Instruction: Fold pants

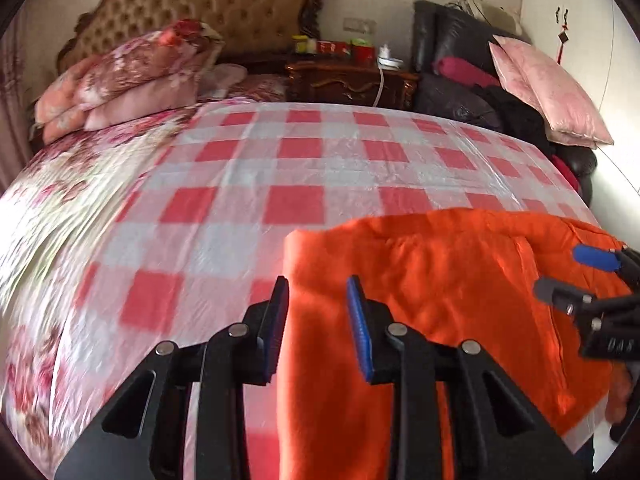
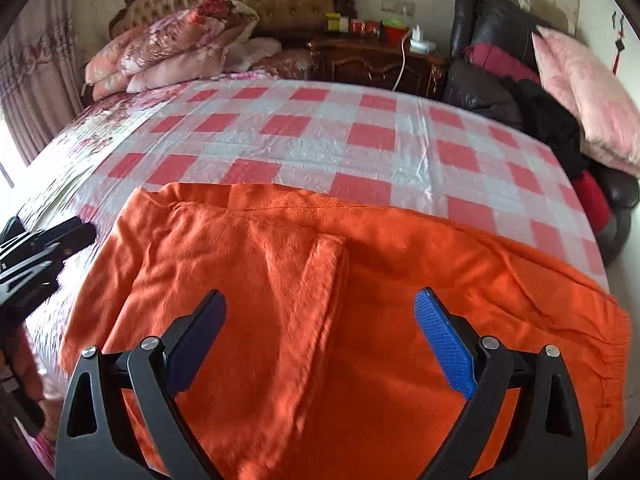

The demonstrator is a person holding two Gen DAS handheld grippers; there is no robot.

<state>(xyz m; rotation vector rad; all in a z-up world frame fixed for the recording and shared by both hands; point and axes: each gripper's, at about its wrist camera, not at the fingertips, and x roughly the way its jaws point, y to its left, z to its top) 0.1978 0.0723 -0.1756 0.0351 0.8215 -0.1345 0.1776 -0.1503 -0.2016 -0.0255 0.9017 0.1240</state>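
Note:
Orange pants (image 2: pixel 304 280) lie spread across the near part of the bed, on the red and white checked sheet (image 2: pixel 304 128). They also show in the left wrist view (image 1: pixel 440 280). My left gripper (image 1: pixel 318 292) is partly open over the pants' left edge, holding nothing. It shows at the left edge of the right wrist view (image 2: pixel 86 234). My right gripper (image 2: pixel 320 304) is wide open above the middle of the pants, near a folded flap (image 2: pixel 320 264). It shows at the right of the left wrist view (image 1: pixel 564 276).
A stack of floral quilts and pillows (image 1: pixel 128 76) lies at the head of the bed by the tufted headboard (image 1: pixel 208 4). A dark wooden nightstand (image 1: pixel 348 80) with jars stands behind. A black leather sofa (image 2: pixel 480 92) with a pink pillow (image 2: pixel 588 92) is at the right.

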